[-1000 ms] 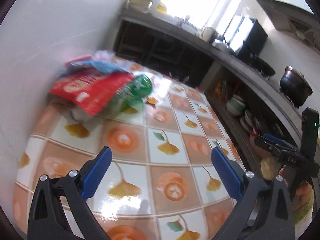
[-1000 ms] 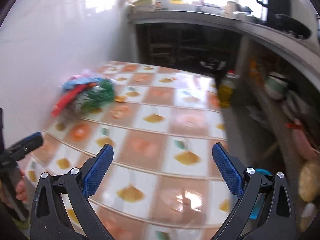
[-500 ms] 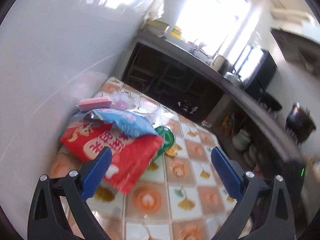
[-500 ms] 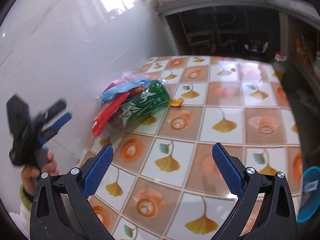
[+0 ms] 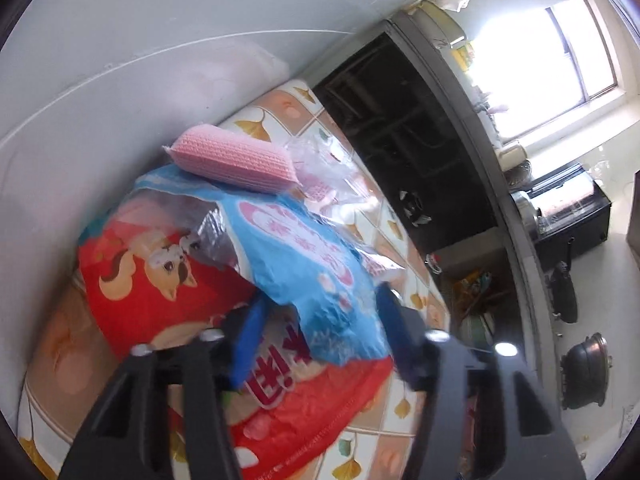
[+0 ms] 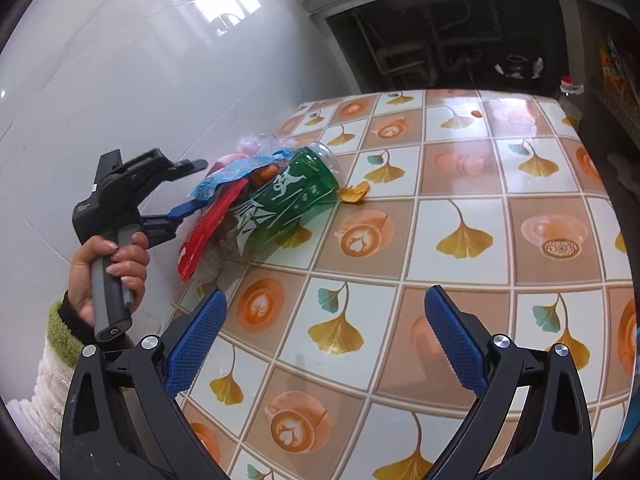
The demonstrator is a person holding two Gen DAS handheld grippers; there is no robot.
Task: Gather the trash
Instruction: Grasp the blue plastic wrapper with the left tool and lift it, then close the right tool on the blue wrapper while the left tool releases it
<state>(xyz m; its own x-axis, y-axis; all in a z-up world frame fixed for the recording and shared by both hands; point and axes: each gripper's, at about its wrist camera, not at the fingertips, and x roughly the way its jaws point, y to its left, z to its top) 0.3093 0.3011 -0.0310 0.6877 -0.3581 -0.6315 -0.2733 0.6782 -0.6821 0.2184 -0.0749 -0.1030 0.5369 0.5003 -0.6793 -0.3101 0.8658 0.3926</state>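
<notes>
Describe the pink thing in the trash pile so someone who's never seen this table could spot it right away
Find the tiled table against the white wall, then the trash pile at the wall side. The pink wafer pack lies at the pile's far end, resting on the blue wrapper. Its pale pink waffle-grid texture and blocky shape set it apart from the flat, glossy red bag.

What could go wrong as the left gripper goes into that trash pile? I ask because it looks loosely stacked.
1. The pink sponge rests on the blue wrapper; lifting the wrapper could tip it off.
2. The left gripper straddles only the wrapper's edge, so the thin film might slip out.
3. The green bottle lies on its side under the wrappers and could roll across the table.
</notes>
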